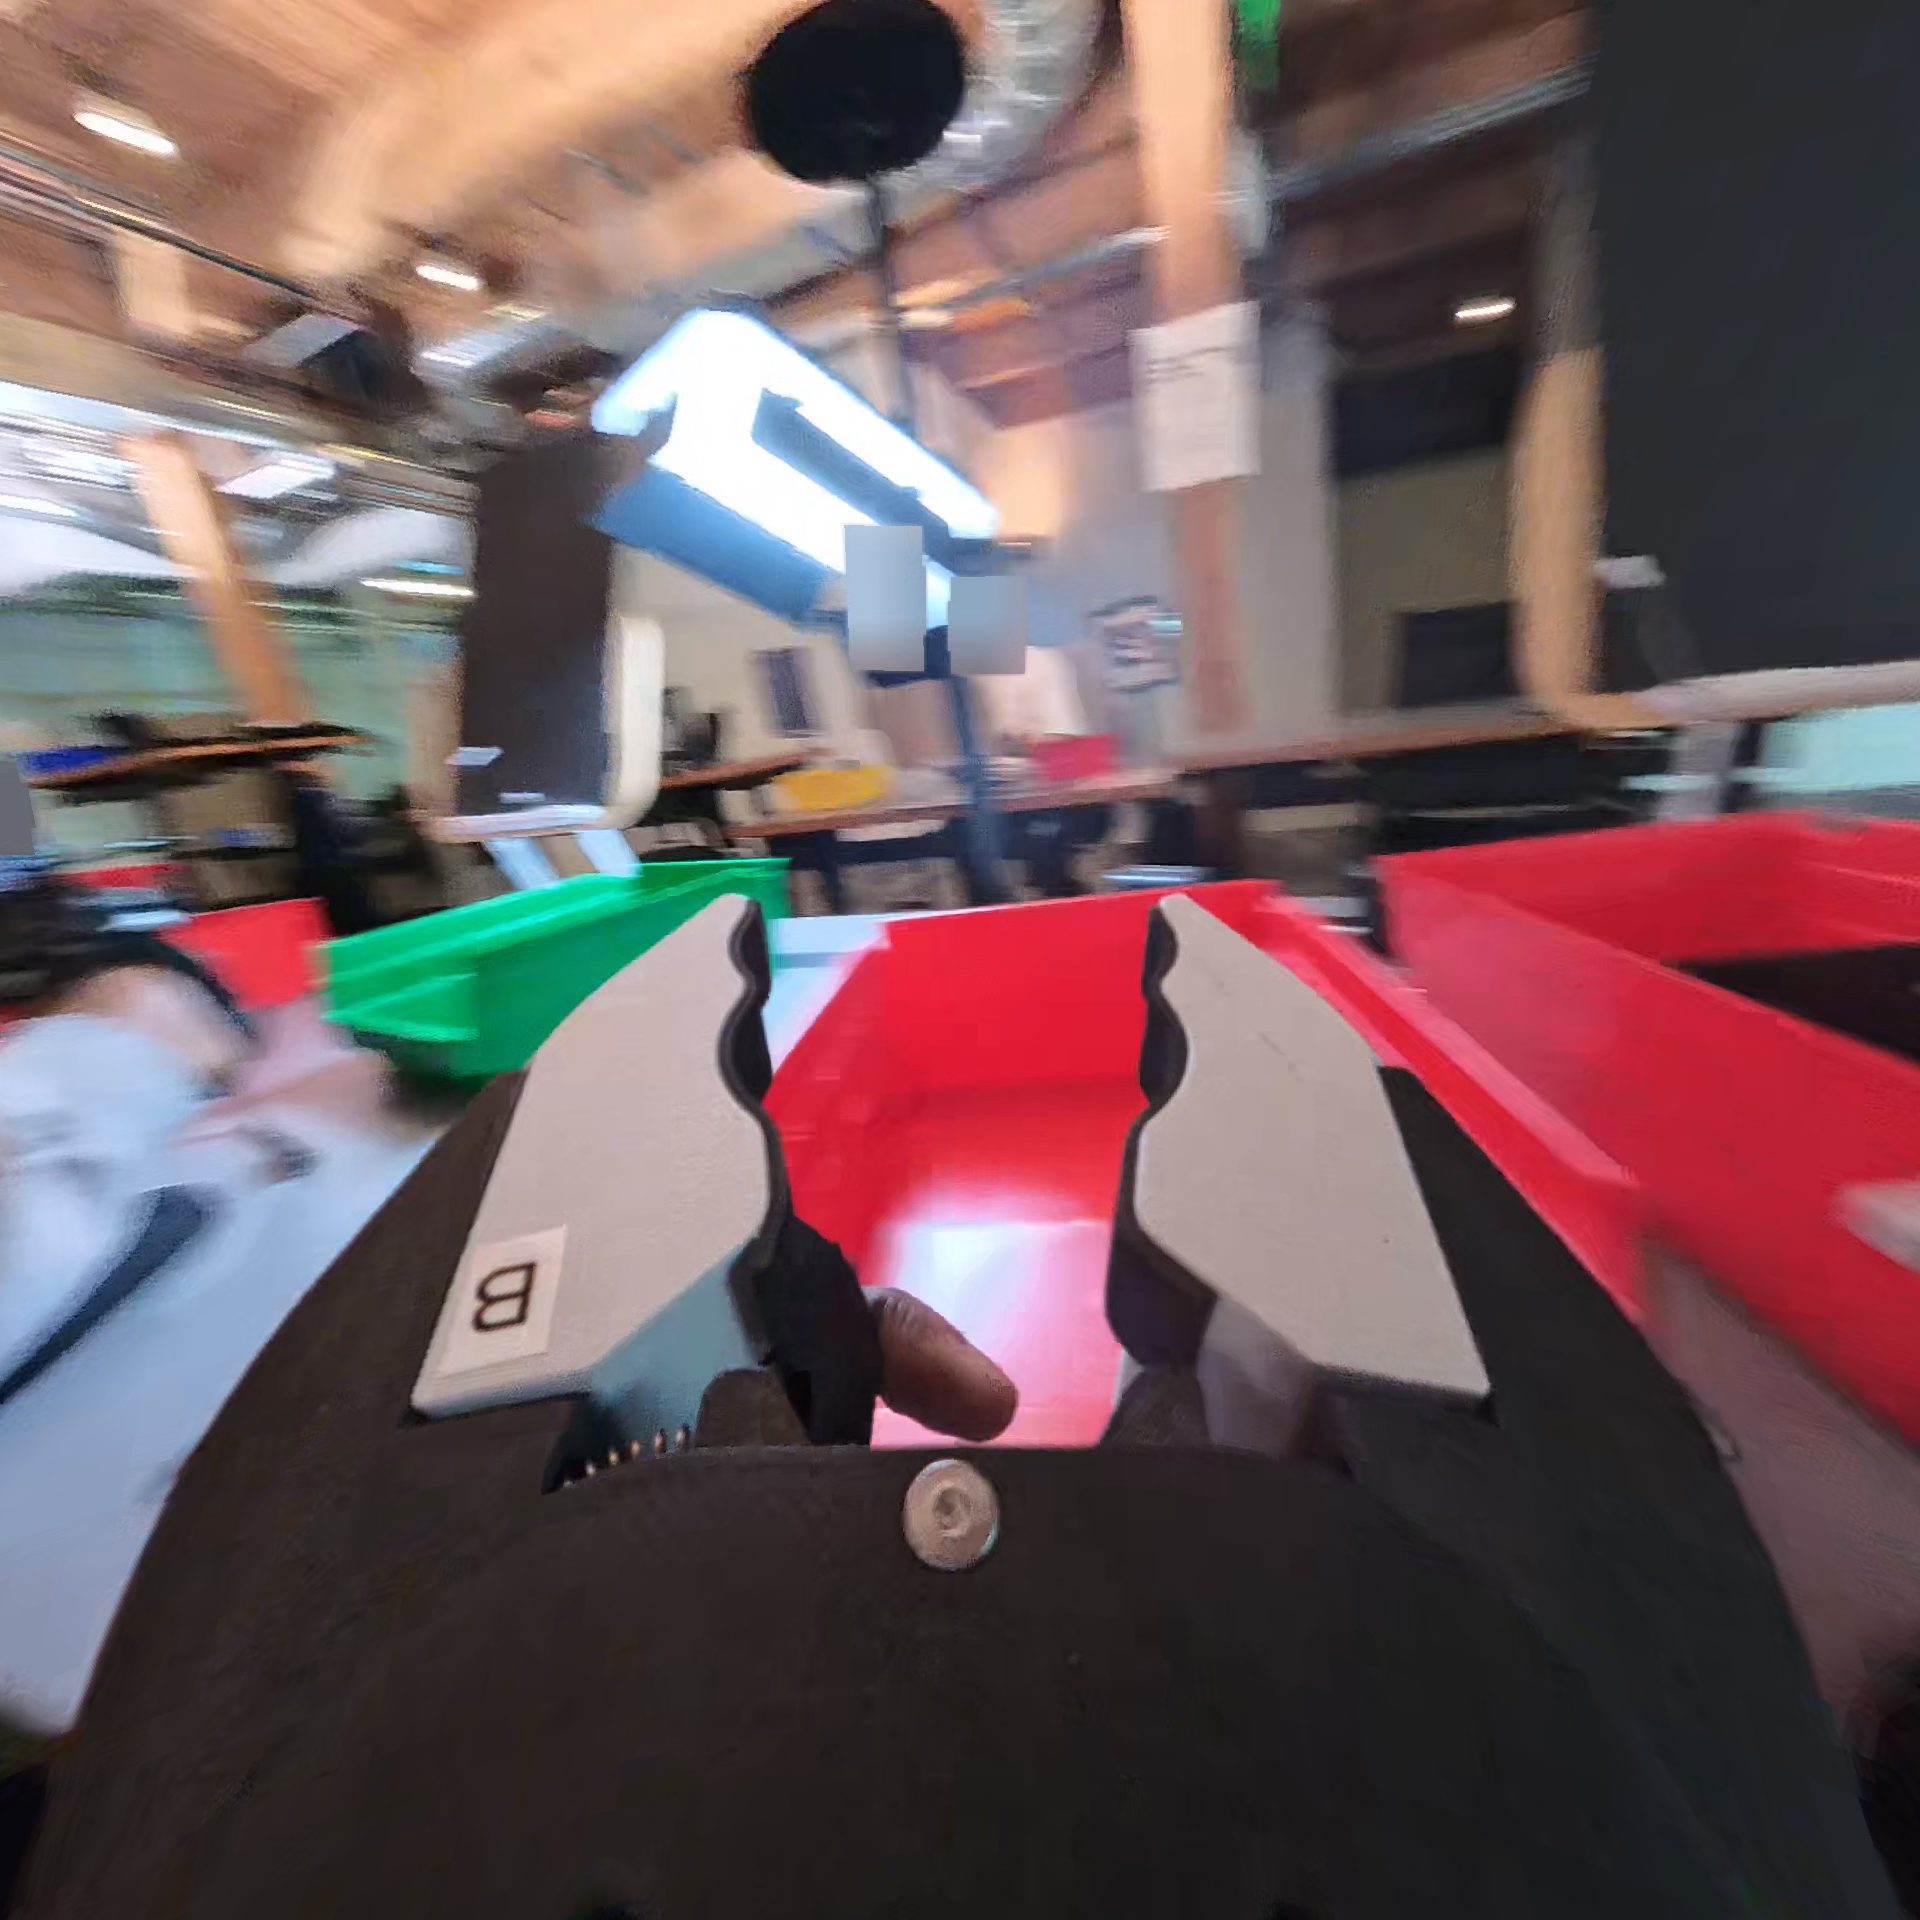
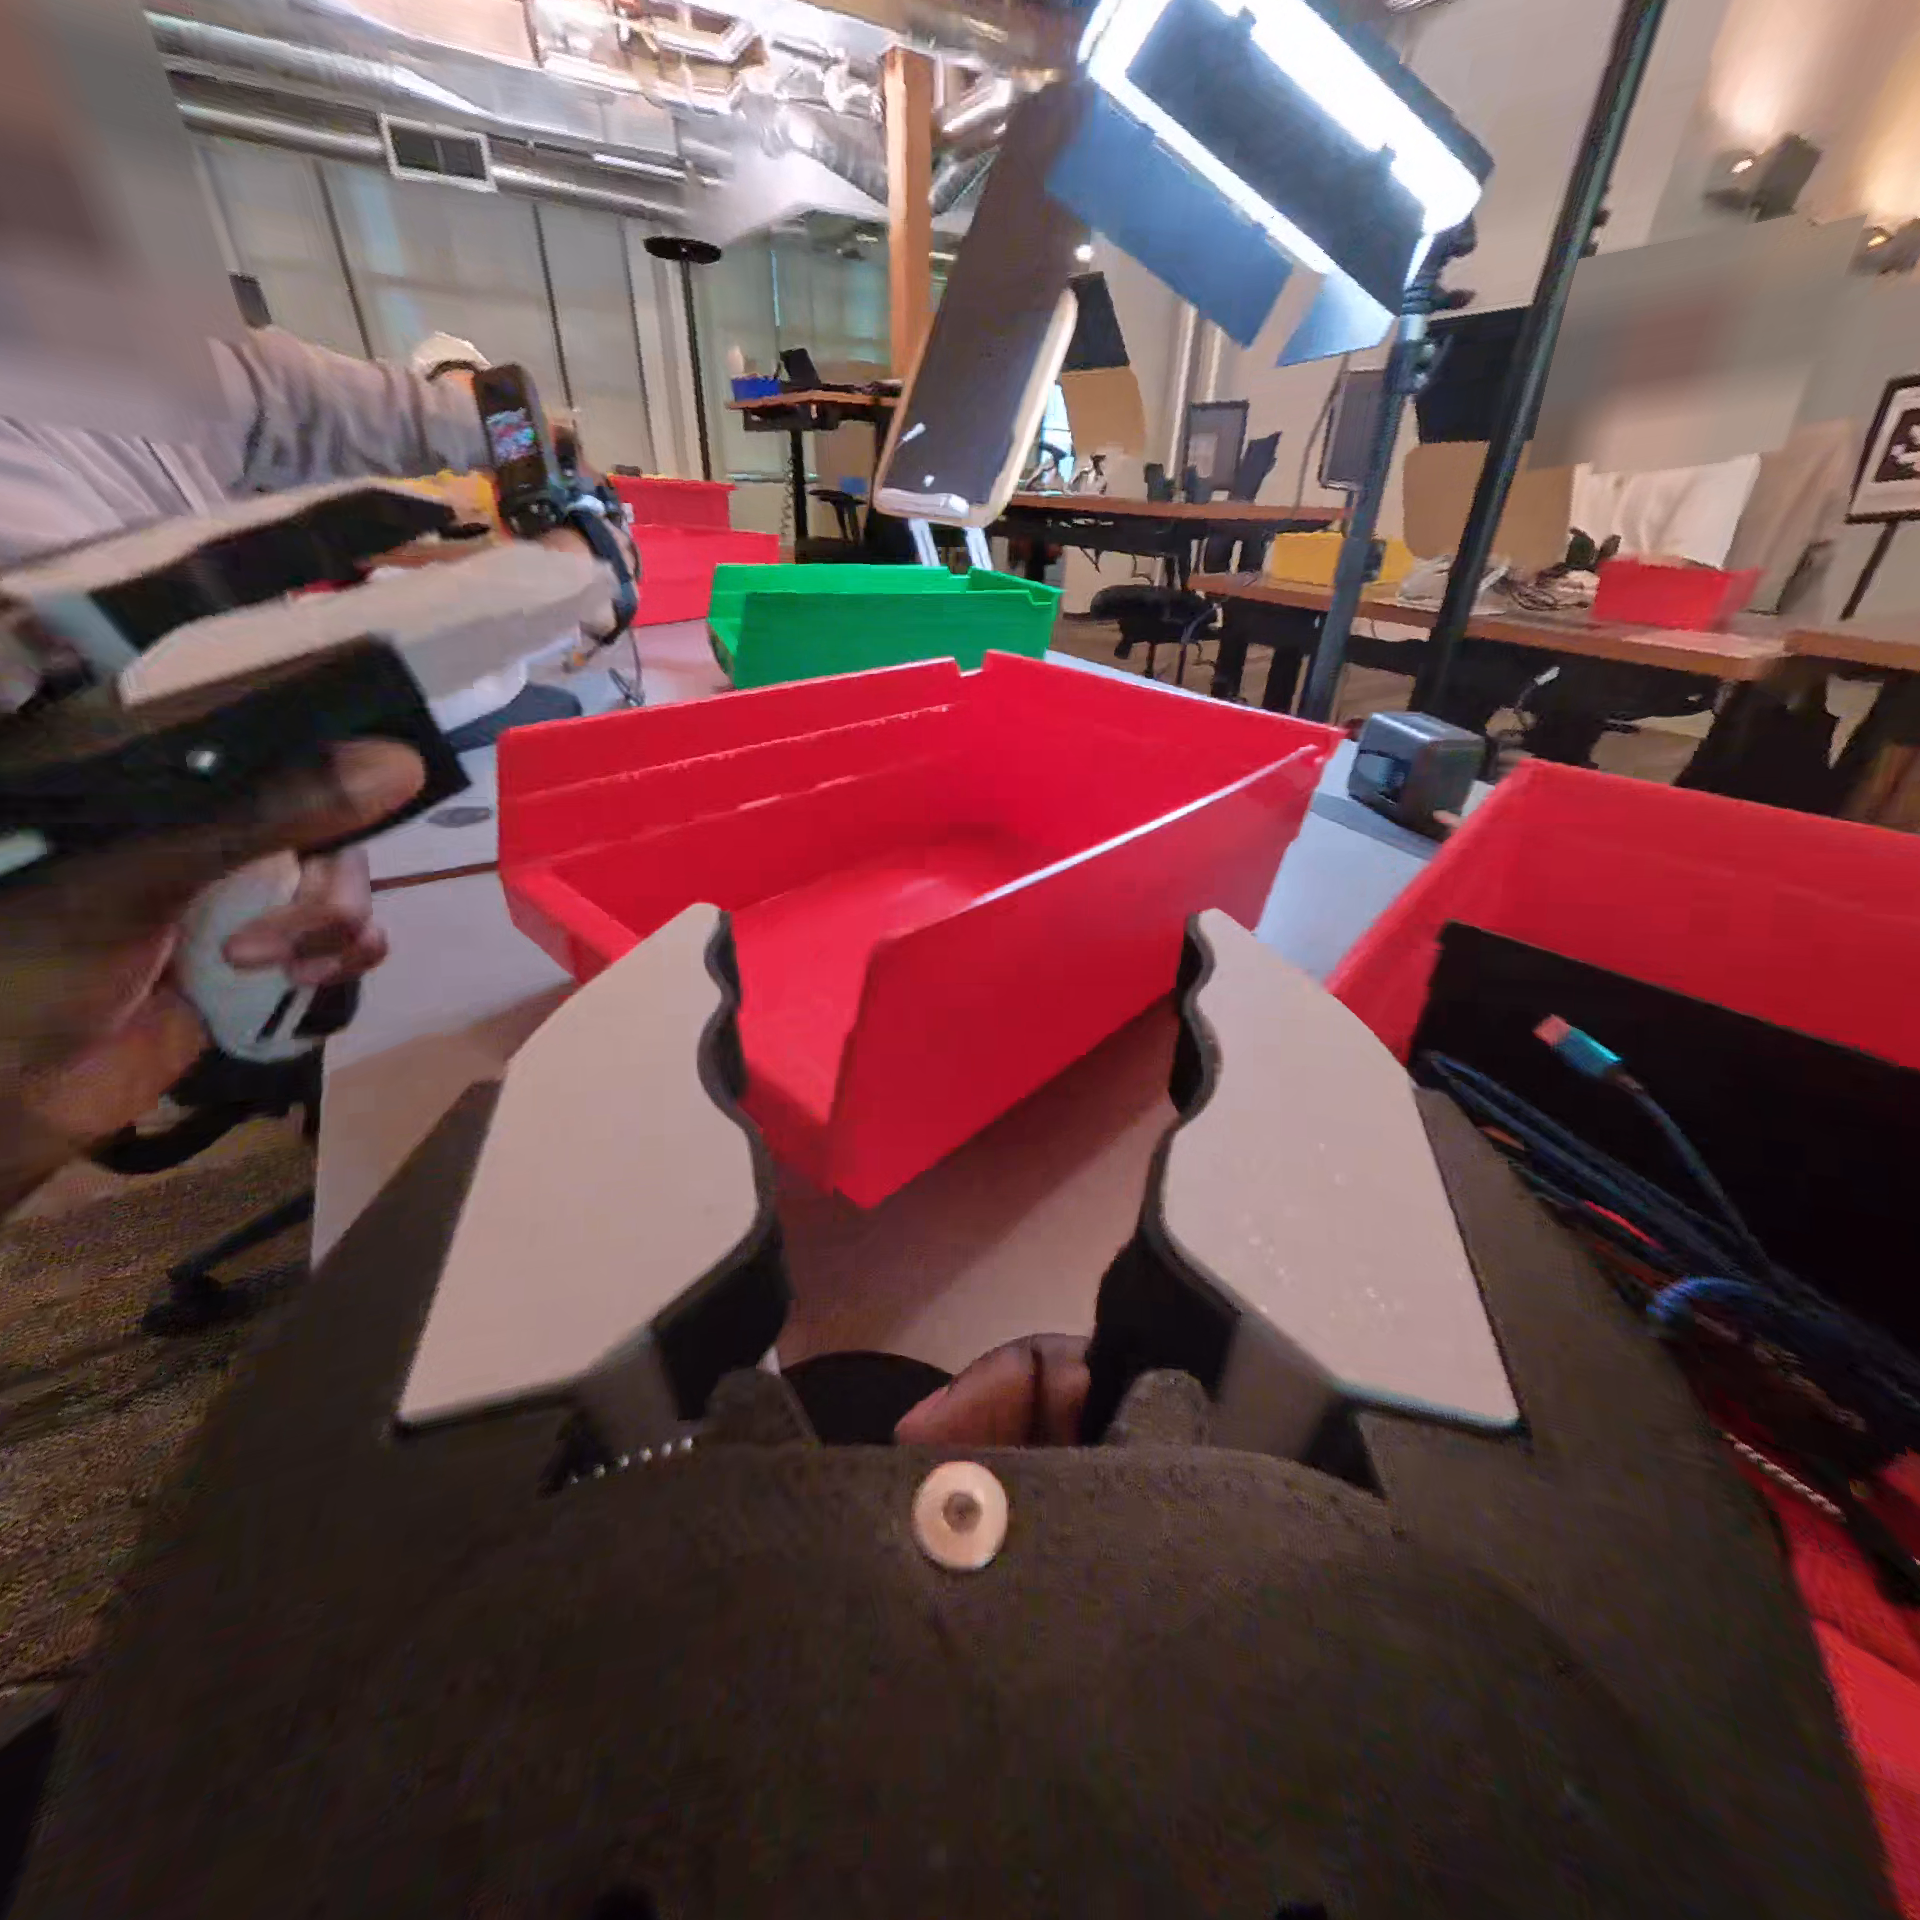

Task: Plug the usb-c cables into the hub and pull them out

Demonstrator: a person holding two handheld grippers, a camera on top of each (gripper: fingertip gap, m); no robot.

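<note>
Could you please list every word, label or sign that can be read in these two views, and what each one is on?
I will not quote writing; these things bear it:
White sticker on a finger of the left tongs: one printed character, clear.
Paper sheet on a wooden post: blurred.
Black-and-white sign at far right: partly cut off.
Small screen at upper left: too small.

I'm seeing a red bin [image 2: 914, 883], a green bin [image 2: 883, 623], blue cables [image 2: 1662, 1195], and grey-and-black tongs [image 2: 956, 987].
</note>
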